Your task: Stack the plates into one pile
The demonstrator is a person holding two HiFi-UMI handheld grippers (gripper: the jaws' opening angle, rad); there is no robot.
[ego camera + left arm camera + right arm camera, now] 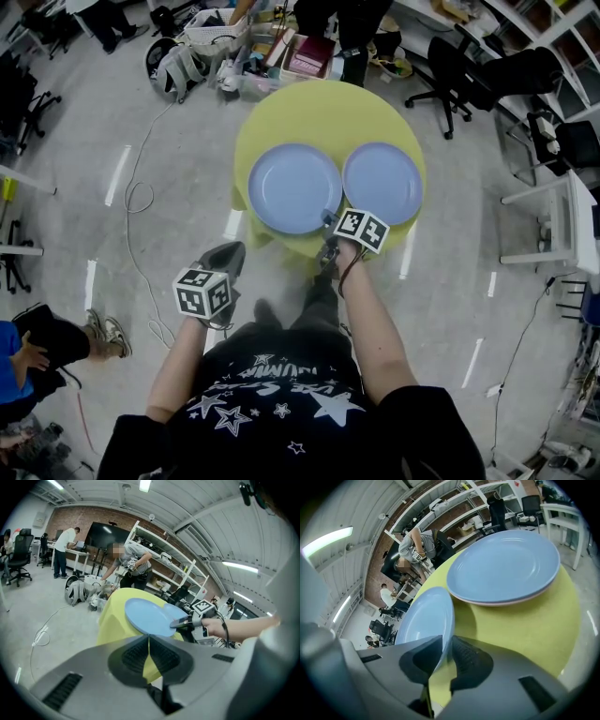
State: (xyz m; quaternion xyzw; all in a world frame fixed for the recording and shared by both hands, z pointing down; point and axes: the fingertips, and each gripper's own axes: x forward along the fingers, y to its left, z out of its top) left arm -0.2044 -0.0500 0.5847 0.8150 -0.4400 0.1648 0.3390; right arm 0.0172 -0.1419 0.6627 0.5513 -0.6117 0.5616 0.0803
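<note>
The right gripper (329, 223) (443, 645) is clamped on the near rim of a round light-blue plate (293, 187) (423, 617), with the rim pinched between its two ribbed dark pads. The plate sits on the left half of a round table draped in a yellow-green cloth (319, 108) (525, 630). Its gripped rim is at the table's near edge. In the right gripper view a shadow lies on the cloth under that rim.

A second light-blue plate (382, 182) (504, 566) lies flat on the right half of the table, just beside the first and reaching close to the table's right edge. A pale pinkish edge shows beneath its rim in the right gripper view; whether that is another plate cannot be told.

The left gripper (231, 251) (149, 645) hangs off the table, near its near-left edge and over the grey floor. Its jaws are pressed together with nothing between them. From its view the held plate (150, 616) and the right gripper (183, 622) on it are seen side-on.

Beyond the table's far edge stand white shelving (164, 557), black office chairs (445, 80) and bags (178, 66) on the floor, with people at work among them. A white cable (141, 197) loops across the floor at the left.
</note>
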